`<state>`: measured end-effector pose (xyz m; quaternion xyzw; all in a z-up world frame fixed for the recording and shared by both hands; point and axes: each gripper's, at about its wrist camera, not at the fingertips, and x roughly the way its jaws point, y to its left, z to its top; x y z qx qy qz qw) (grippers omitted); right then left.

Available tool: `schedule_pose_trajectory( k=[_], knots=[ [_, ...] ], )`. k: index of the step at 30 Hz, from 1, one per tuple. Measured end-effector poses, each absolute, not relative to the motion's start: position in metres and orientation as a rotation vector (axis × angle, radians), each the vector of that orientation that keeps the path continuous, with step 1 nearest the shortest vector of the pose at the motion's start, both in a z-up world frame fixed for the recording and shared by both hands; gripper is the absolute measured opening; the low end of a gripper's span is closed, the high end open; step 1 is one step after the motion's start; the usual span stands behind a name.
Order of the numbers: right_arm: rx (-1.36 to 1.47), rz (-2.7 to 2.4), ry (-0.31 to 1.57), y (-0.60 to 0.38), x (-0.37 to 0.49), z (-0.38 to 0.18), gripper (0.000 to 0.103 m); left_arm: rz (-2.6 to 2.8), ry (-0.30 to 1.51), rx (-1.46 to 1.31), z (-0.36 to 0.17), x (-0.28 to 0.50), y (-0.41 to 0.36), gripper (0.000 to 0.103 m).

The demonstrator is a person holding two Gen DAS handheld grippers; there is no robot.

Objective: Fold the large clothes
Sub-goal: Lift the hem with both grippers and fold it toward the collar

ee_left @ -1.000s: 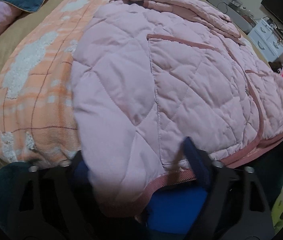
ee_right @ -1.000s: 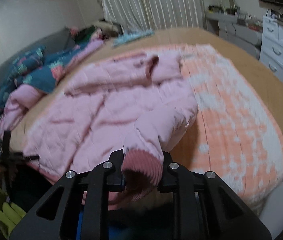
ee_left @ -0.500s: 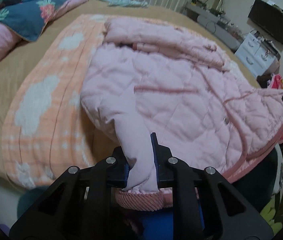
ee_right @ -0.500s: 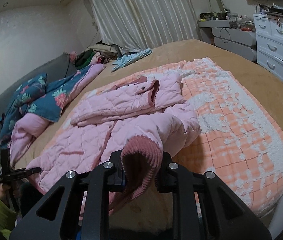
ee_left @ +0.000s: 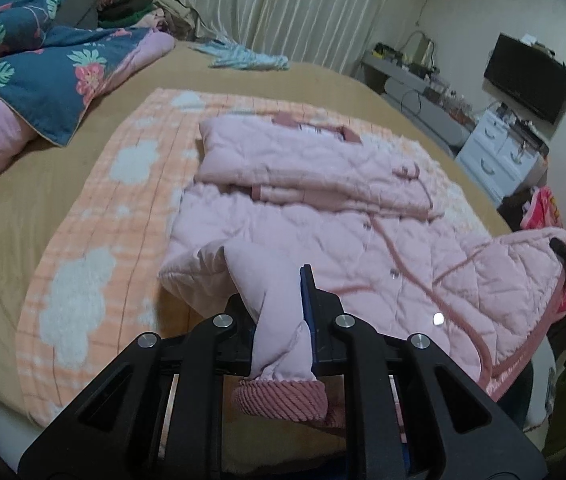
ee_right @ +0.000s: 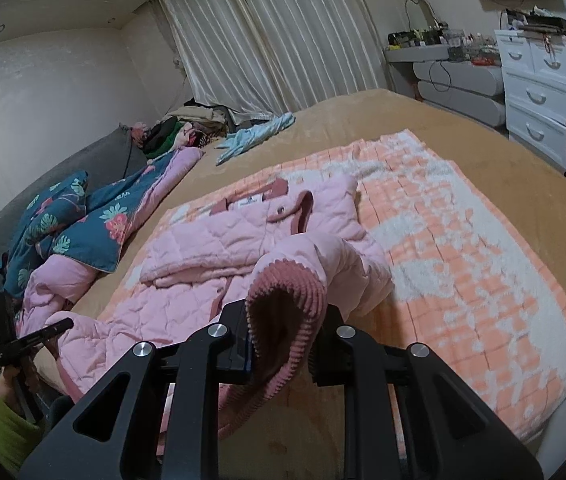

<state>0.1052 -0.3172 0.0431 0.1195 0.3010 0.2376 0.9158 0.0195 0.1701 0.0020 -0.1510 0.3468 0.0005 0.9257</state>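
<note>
On an orange-and-white checked blanket (ee_left: 83, 240) over the bed lies a pink quilted jacket (ee_left: 323, 208). Left gripper (ee_left: 283, 336) pinches one sleeve just above its ribbed cuff; right gripper (ee_right: 285, 344) pinches the other sleeve's ribbed cuff (ee_right: 283, 296).

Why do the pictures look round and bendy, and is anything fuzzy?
Both wrist views use a fisheye lens: dark corners ring each picture, and straight things like the curtain bow. In the left view the jacket is sharp; the room light is dim and even, with no glare. In the right view the blanket smears softly toward the edge.
</note>
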Motion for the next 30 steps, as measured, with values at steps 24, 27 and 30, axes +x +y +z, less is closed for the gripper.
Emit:
schedule_pose_trajectory(
  k=[24, 27, 30],
  knots=[
    [0.276, 0.476, 0.582, -0.31, 0.168, 0.095, 0.018, 0.028, 0.595, -0.298, 0.071, 0.075, 0.186, 0.009],
    [0.291, 0.486, 0.582, -0.311, 0.177, 0.102, 0.018, 0.035, 0.582, -0.294, 0.079, 0.081, 0.189, 0.009],
    [0.289, 0.487, 0.576, -0.309, 0.184, 0.11, 0.018, 0.043, 0.569, -0.293, 0.085, 0.087, 0.192, 0.009]
  ],
)
